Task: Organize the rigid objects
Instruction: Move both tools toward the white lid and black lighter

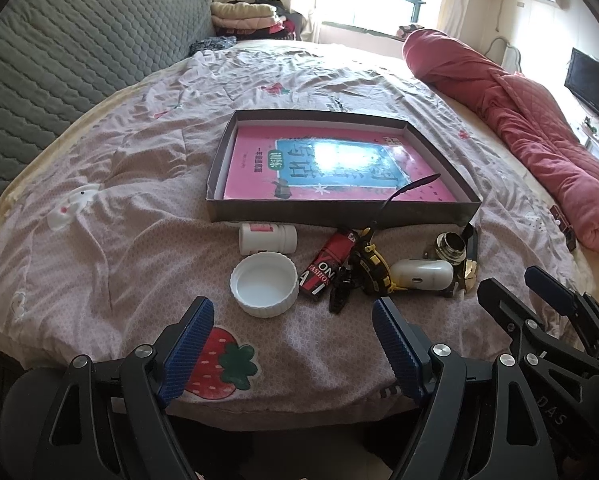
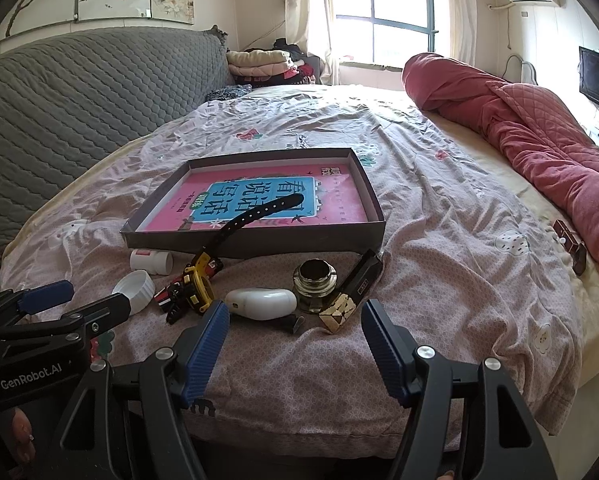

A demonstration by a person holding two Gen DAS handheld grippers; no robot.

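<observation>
Left wrist view is showing the left gripper [image 1: 292, 314] hovering over the bedspread [image 1: 139, 208] with its blue pads spread wide and holding nothing. Just ahead of it, one white ribbed lid [image 1: 264, 285] is lying open side up, and one white bottle [image 1: 267, 239] is lying on its side just beyond the lid. To the right of the lid, one red-and-black pack [image 1: 330, 261] is touching one yellow-and-black watch [image 1: 369, 268], whose strap is reaching up over the wall of the one shallow box [image 1: 339, 210]. One pink book [image 1: 339, 168] is lying flat inside that box.

Right wrist view is showing the right gripper [image 2: 295, 310] also gaping wide and empty. Directly ahead of its left pad one white oval case [image 2: 261, 303] is lying, with one round glass jar [image 2: 315, 286] beside it and one black-and-gold block [image 2: 349, 294] leaning just ahead between the pads. The box is sitting farther ahead, slightly left. The two grippers are hanging side by side, each appearing at the edge of the other's view. One rolled red quilt [image 2: 519, 132] is lying far off to the right.
</observation>
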